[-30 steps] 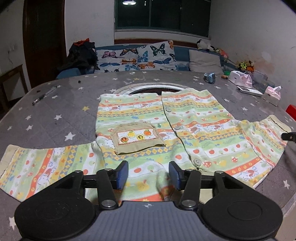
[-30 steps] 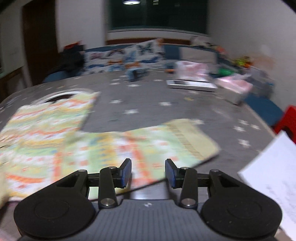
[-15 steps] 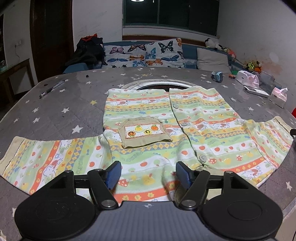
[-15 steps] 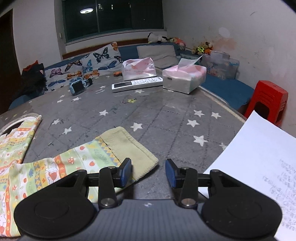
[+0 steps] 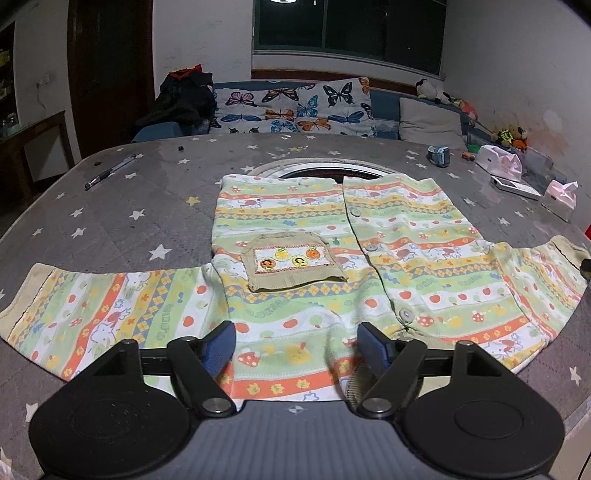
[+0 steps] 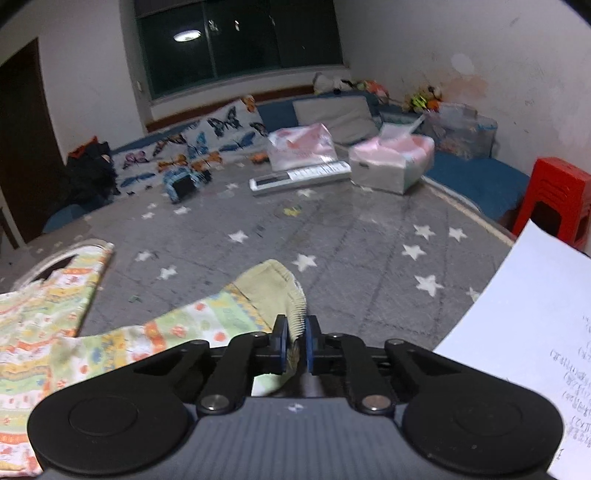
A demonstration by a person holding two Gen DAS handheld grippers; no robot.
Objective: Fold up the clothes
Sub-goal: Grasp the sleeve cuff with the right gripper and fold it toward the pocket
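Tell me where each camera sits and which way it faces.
Left wrist: on the left gripper, looking down along its opening jaws, nothing pinched, over the shirt on the table.
Right wrist: on the right gripper, facing across the table, its jaws closing on the sleeve cuff.
No hand shows in either.
Shared: shirt, table, butterfly cushions.

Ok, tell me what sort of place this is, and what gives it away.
Most likely a room in a home, a living room or bedroom. A butterfly cushion lies on a blue couch under a dark window, soft toys sit by the wall, and a child's patterned top is spread on a star-print table.
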